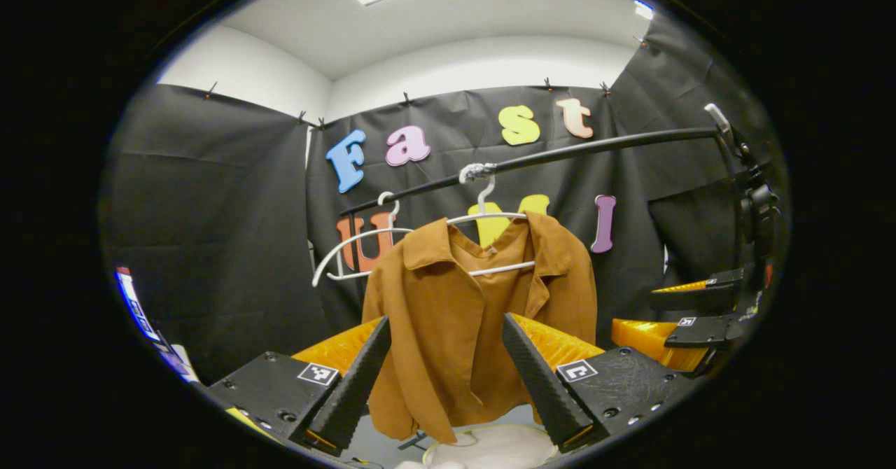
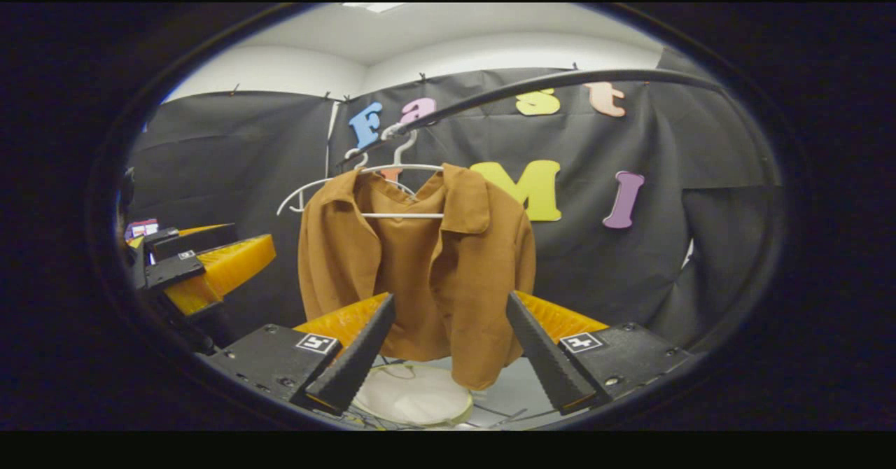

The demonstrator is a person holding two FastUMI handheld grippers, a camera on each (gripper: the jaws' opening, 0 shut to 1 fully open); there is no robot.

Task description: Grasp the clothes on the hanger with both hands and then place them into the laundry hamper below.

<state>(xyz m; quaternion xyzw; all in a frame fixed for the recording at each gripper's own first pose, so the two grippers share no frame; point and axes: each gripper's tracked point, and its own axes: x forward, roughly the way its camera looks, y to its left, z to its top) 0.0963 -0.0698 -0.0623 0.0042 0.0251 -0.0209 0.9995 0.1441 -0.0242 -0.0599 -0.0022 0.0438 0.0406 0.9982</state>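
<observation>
Now, left gripper view: left gripper (image 1: 444,378) spread wide, holding nothing — brown shirt (image 1: 462,315) hangs ahead on a white hanger (image 1: 483,206), hamper (image 1: 490,448) below. Right gripper view: right gripper (image 2: 448,353) likewise wide apart, empty — shirt (image 2: 420,266) ahead, above the hamper (image 2: 413,395). No readable writing.

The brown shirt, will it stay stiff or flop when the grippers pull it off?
Probably flop: the shirt hangs in soft folds and its hem droops unevenly. It likely weighs little, since a thin hanger carries it. The hanger may swing or come along, because only its hook rests on the rail.
</observation>
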